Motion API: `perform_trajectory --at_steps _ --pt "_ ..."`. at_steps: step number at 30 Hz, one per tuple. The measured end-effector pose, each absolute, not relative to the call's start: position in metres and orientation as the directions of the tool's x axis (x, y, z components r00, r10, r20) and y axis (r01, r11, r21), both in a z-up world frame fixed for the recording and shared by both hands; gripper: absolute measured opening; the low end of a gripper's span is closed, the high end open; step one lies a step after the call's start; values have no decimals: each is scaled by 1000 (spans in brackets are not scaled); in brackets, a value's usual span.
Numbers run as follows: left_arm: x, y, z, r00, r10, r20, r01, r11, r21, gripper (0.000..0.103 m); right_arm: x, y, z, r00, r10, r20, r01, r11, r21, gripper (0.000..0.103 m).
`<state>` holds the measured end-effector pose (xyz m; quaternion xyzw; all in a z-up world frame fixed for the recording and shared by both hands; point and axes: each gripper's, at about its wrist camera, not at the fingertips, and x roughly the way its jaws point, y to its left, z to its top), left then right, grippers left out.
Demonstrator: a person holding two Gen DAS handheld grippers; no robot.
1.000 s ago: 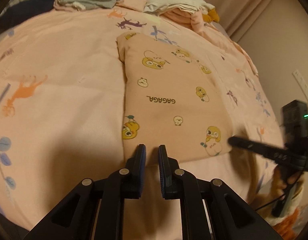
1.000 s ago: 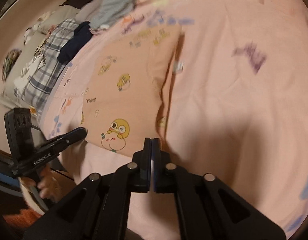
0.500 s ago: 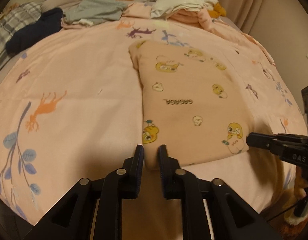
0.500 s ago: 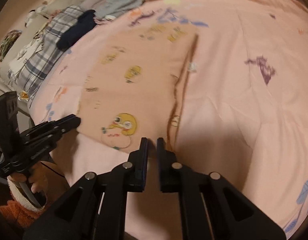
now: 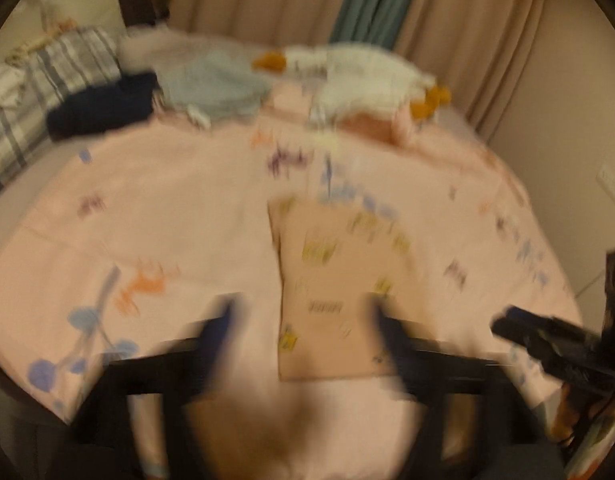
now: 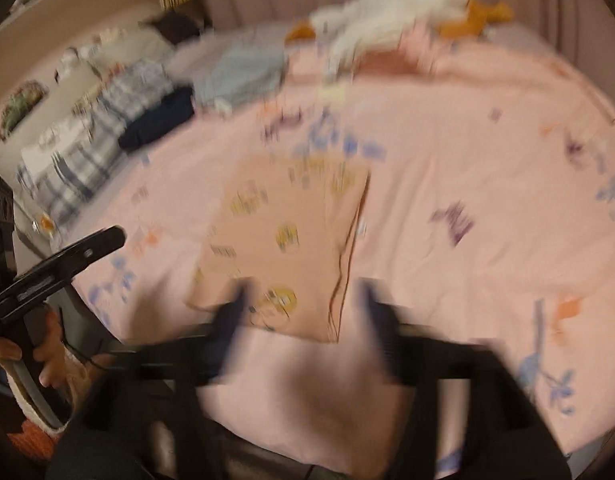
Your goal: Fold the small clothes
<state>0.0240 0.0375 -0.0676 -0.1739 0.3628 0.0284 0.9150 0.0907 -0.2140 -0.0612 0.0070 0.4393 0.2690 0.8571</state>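
Pink bed (image 5: 179,216) carries the folded peach garment (image 5: 339,292) flat, while my left tongs (image 5: 303,316) and right tongs (image 6: 301,300) gape wide, empty.

Both views are wrist fisheyes looking forward and down across a pink bedspread (image 5: 179,216) toward the curtains (image 5: 291,0) at the top of the frame. The left wrist view sits near the bed's close edge, its own left gripper (image 5: 299,312) spread across the lower centre; the right gripper (image 5: 547,340) enters at the right edge. The right wrist view looks from further right, its own fingers low in frame, the left gripper at its left edge. Both share the folded peach garment (image 5: 339,292) at centre, the goose plush (image 6: 387,12) up top, and the plaid cloth (image 6: 87,152) at left. Both are motion-blurred.
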Motion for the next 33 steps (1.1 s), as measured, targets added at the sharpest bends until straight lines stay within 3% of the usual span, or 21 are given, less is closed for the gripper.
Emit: perform_trajectory --at_steps 1,5,9,22,33 --pt "17 36 -53 757 -60 -651 -179 939 -295 101 88 -220 -49 500 478 -722 -437 859 267 103" --pt "-10 27 -12 828 -10 -560 -169 949 -268 101 78 -247 -11 567 531 -630 -369 848 382 103" --pt "-16 16 3 838 -17 -546 -136 961 -239 101 65 -256 1 584 557 -591 -359 830 427 103" --pt "-5 9 -9 812 -65 -580 -134 947 -294 101 59 -250 -4 591 511 -624 -364 859 360 103" --pt "-4 3 -11 821 -19 -571 -160 952 -263 101 61 -252 -4 608 475 -637 -331 880 341 103"
